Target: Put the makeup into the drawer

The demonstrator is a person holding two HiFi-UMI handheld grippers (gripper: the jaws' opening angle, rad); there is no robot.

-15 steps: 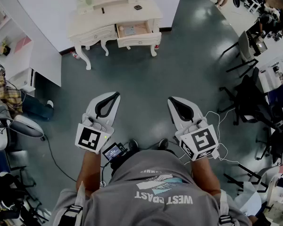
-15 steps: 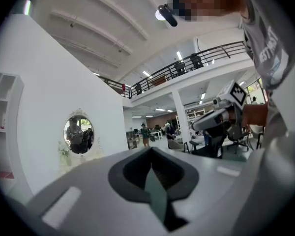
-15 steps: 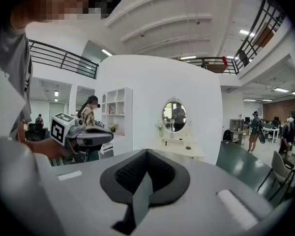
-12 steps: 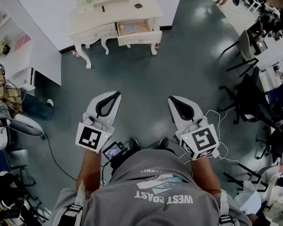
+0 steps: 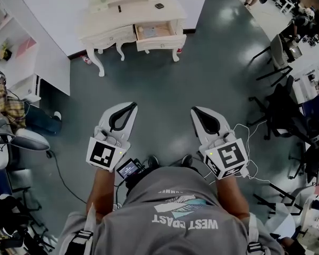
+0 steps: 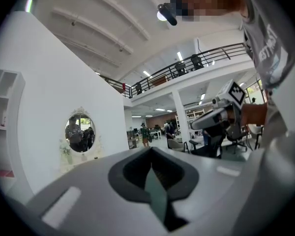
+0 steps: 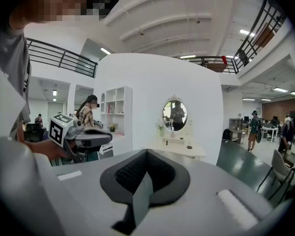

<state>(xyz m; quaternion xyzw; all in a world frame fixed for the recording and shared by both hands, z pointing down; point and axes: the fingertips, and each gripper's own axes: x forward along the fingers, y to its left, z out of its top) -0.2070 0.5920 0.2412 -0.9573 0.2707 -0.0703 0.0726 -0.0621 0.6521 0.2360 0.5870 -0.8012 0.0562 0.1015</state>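
Observation:
A cream dressing table (image 5: 109,28) stands far ahead against the white wall, its right drawer (image 5: 155,32) pulled open. Small dark makeup items (image 5: 159,6) lie on its top. In the right gripper view the same table (image 7: 179,150) sits under an oval mirror (image 7: 174,115). My left gripper (image 5: 132,105) and right gripper (image 5: 193,110) are held side by side at waist height over the grey floor, well short of the table. Both are shut with nothing between the jaws. The left gripper (image 6: 150,150) and the right gripper (image 7: 146,152) each show their pads closed together.
White shelving (image 5: 13,41) lines the left wall, with a person in a plaid shirt (image 5: 2,108) beside it. Black office chairs (image 5: 279,62) and desks crowd the right side. A cable (image 5: 61,171) trails over the floor at the left. Grey floor (image 5: 159,78) stretches between me and the table.
The dressing table sits slightly further right in the head view. Both grippers hold their place and stay shut.

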